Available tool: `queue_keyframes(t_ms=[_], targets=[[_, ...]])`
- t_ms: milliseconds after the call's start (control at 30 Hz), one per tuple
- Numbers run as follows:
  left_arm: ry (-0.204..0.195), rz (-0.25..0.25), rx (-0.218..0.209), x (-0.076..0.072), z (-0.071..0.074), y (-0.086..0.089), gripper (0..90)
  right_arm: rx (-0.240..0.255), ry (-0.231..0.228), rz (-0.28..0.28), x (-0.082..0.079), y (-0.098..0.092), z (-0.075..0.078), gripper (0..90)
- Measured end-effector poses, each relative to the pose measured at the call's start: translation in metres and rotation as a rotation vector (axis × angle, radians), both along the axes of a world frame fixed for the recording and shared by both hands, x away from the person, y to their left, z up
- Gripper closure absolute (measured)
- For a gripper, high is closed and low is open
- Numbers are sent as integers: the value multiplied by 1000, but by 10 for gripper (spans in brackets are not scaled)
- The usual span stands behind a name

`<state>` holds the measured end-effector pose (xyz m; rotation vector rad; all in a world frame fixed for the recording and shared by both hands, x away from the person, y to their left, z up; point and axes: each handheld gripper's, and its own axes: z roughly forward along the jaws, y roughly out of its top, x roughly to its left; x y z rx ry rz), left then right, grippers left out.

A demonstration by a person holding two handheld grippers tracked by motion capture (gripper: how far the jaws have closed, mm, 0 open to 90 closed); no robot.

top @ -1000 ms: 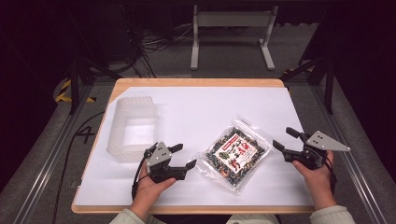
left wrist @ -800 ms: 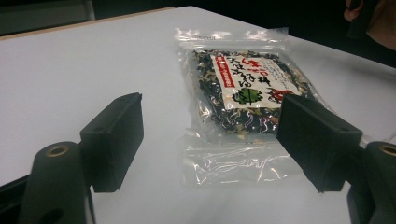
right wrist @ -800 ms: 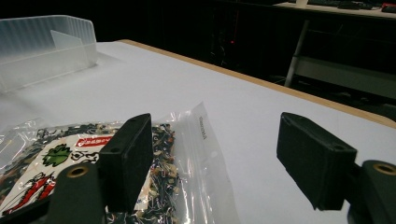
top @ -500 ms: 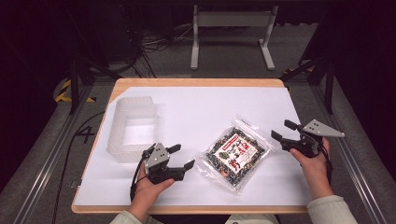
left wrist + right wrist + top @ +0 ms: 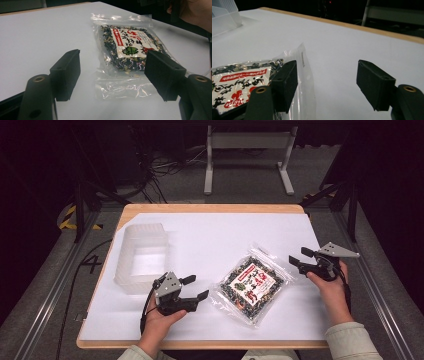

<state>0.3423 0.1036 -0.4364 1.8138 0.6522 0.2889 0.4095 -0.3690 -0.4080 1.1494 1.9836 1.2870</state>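
Observation:
A clear packet (image 5: 252,282) of dark dried food with a red and white label lies flat on the white table top (image 5: 220,240). My left gripper (image 5: 198,287) rests just left of it, pointing at its near left edge. In the left gripper view the packet (image 5: 127,47) lies ahead of the left gripper (image 5: 113,75). Its jaws have just been closing, apart with nothing between them. My right gripper (image 5: 298,256) hovers at the packet's far right corner. Its jaws have also just been closing and stay wide, and the packet's corner (image 5: 242,77) lies beside the left jaw, untouched.
A clear plastic tub (image 5: 142,257) stands at the table's left side, seen far off in the right gripper view (image 5: 224,15). The wooden table edge (image 5: 210,208) runs along the back. Metal stand legs and cables lie on the floor beyond.
My right gripper has moved away from the front edge and slightly left, closer to the packet's far right corner. The left hand and the packet have stayed put.

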Motion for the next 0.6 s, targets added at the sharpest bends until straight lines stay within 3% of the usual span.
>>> queue_keyframes(t_ms=[267,400,600], targets=[[16,7,12,-1,1,0,305,11,132,31,3,1,-9,392],[-2,17,2,-1,1,1,304,0,197,47,3,3,-13,434],[14,18,7,2,0,4,276,3,259,91,3,4,-16,476]])
